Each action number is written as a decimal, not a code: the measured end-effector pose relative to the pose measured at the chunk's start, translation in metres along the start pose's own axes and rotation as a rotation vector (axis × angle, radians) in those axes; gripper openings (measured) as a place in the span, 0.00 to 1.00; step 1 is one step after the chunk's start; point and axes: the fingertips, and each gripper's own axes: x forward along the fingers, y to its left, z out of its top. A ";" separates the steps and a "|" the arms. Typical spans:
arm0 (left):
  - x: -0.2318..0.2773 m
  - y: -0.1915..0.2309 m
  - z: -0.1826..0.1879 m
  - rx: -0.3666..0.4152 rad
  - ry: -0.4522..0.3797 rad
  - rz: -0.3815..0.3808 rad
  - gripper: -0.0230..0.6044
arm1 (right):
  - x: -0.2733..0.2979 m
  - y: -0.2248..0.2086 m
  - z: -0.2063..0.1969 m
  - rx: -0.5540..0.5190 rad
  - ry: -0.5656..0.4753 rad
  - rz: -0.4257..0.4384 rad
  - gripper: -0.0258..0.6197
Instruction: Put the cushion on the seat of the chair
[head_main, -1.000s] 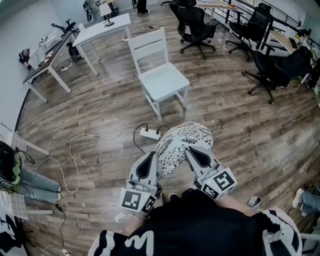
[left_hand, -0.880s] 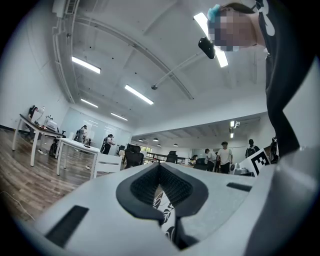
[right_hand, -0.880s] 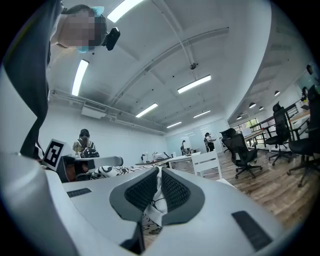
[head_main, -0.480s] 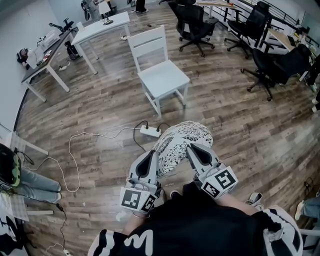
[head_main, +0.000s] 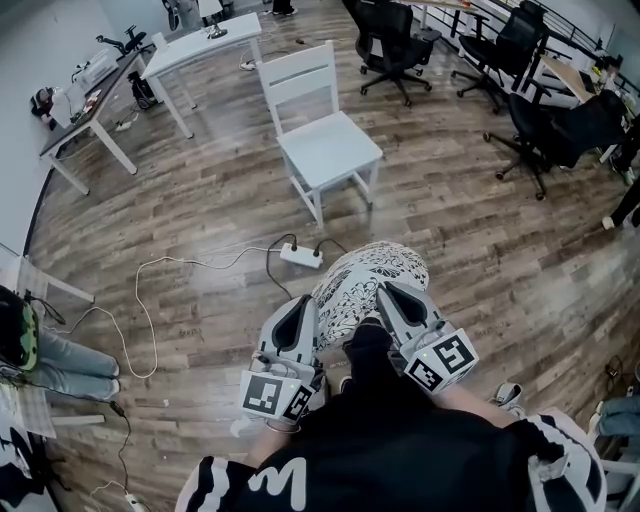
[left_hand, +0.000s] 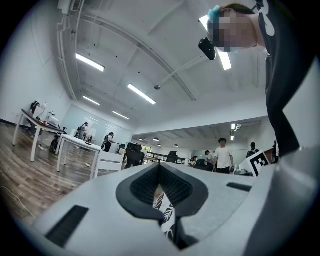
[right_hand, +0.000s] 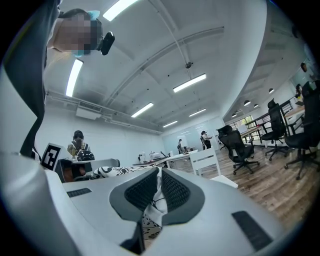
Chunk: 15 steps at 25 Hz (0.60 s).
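Cushion (head_main: 365, 282): white with a black pattern, held up off the floor in front of the person, pinched on both sides
Left tongs (head_main: 298, 318): clamped tight on the cushion's left edge, patterned fabric squeezed in the jaws
Right tongs (head_main: 393, 300): same deal, closed on a fold of fabric at the right edge
Chair (head_main: 330, 150): white wooden one, well apart from the cushion, further ahead
Floor (head_main: 200, 200): wood planks, white power strip (head_main: 300, 257) lying between chair and cushion
Background: white bench (head_main: 205, 45) behind the chair, black office chairs (head_main: 395, 45) off to the right
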 end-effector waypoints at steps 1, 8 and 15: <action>0.002 0.002 0.000 0.001 0.000 0.002 0.05 | 0.003 -0.002 0.000 0.004 0.000 0.001 0.09; 0.029 0.027 -0.004 0.001 0.012 0.022 0.05 | 0.038 -0.020 -0.006 0.020 0.013 0.030 0.09; 0.080 0.050 -0.007 -0.008 0.018 0.032 0.05 | 0.074 -0.061 -0.005 0.037 0.031 0.040 0.09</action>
